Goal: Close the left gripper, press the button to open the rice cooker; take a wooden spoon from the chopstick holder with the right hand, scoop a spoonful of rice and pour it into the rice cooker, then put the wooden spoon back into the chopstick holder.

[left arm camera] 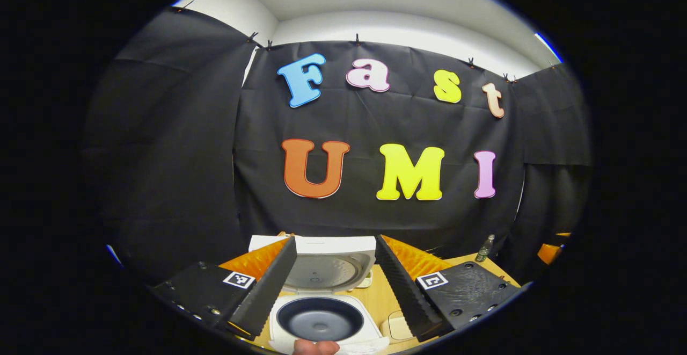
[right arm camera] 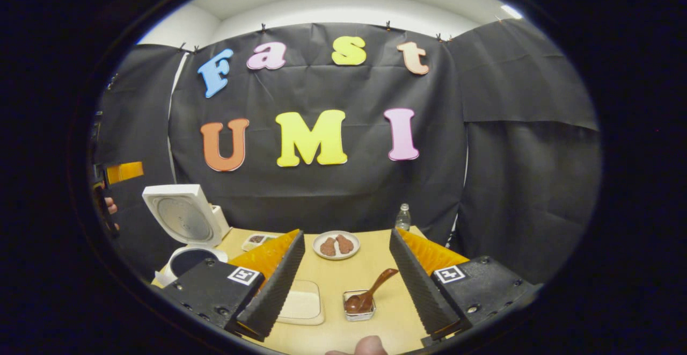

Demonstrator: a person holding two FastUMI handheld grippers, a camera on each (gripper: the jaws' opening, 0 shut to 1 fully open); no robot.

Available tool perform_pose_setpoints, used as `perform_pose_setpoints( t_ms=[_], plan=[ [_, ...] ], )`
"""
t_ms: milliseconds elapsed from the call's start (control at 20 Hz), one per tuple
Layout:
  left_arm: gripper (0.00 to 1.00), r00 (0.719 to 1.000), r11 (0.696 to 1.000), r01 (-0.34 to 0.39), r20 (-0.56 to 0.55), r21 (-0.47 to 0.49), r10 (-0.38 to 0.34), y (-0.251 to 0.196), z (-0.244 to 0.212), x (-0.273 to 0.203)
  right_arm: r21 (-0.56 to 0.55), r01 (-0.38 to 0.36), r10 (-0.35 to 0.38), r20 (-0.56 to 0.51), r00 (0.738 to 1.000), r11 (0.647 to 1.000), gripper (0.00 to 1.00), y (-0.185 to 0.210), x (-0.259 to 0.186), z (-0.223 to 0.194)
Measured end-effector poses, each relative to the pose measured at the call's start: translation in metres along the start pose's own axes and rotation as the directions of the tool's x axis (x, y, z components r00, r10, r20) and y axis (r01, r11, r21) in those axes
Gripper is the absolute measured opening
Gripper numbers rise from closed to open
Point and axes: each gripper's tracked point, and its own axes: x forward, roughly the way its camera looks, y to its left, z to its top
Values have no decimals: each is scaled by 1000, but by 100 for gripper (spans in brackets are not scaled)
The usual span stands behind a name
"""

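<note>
In the left gripper view, the left gripper (left arm camera: 335, 282) is above the table (left arm camera: 378, 301) with its jaws spread wide and nothing between them. Directly under it stands the cooker (left arm camera: 321, 317), already open: the lid (left arm camera: 327, 263) is raised at the back, and the dark inner pot (left arm camera: 320, 318) is visible. A small bottle (left arm camera: 484, 248) stands far at the right, near the cloth wall.

In the right gripper view, the right gripper (right arm camera: 343, 285) is also released, its fingers wide apart and holding nothing. Between the fingers, lower on the table (right arm camera: 333, 280), the wooden spoon (right arm camera: 370, 293) rests tilted in a small square holder (right arm camera: 359, 306), with its bowl down and its handle pointing up to the right. Just left of it lies a flat pale container (right arm camera: 303, 302). Farther back is a plate (right arm camera: 336, 245) with two brown pieces. The open cooker (right arm camera: 185, 237) stands at the left edge, well apart from the spoon. A bottle (right arm camera: 403, 217) stands at the back.
</note>
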Motion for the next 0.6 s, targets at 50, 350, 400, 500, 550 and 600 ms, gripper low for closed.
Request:
perform_pose_setpoints(
  t_ms=[50,350,400,500,550,600],
  plan=[
    [94,1000,1000,4,6,-10,-4,-1,4,-4,6,1,-1,-6,1000,1000,100,-3,0,-2],
    [94,1000,999,26,-14,-31,-27,-12,-1,-13,39,12,-9,-77,997,999,100,-21,8,-40],
    [94,1000,999,23,-15,-22,-23,-12,0,-13,47,13,-9,-88,996,999,100,-23,11,-51],
    [94,1000,1000,20,-12,-4,-20,-14,-1,-13,65,16,-8,-122,993,998,100,-31,23,-74],
    [94,1000,1000,14,-10,3,-14,-13,-1,-10,79,16,-5,-138,990,997,99,-32,29,-84],
    [94,1000,1000,4,-8,3,-4,-11,2,-8,91,16,-2,-155,988,996,100,-35,37,-96]
  ],
)
